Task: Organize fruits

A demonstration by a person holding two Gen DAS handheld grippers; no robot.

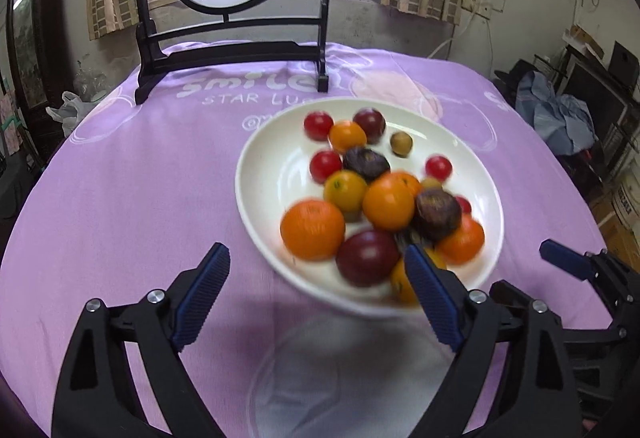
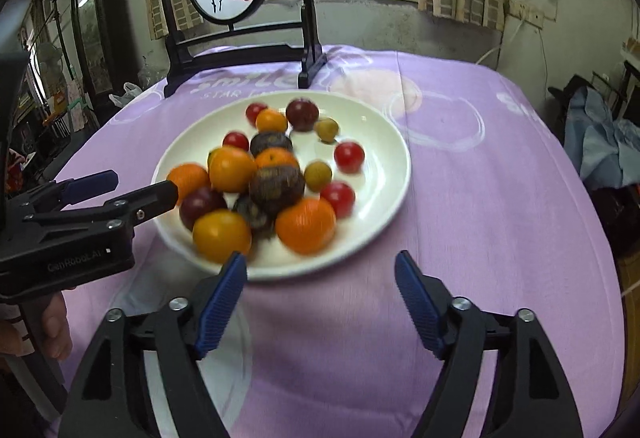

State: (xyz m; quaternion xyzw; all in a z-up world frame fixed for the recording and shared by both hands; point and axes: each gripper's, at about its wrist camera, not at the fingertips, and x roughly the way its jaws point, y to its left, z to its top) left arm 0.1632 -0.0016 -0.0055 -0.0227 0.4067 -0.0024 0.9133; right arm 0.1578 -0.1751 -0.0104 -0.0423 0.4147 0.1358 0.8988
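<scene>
I hold both grippers empty, jaws spread wide, above the purple cloth. My left gripper (image 1: pixel 316 290) has its right finger over the near rim of the white plate (image 1: pixel 272 157) of mixed fruits; my right gripper (image 2: pixel 320 298) hangs just short of it. I judge it best to straddle one outer orange (image 2: pixel 306 226) and close gently.

Black angular left gripper (image 1: pixel 316 258) and right gripper (image 2: pixel 320 266), ribbed blue fingertip pads (image 2: pixel 222 302), silver pivot screws, white lettering on the side, bare-skinned hand (image 2: pixel 52 322) behind
</scene>
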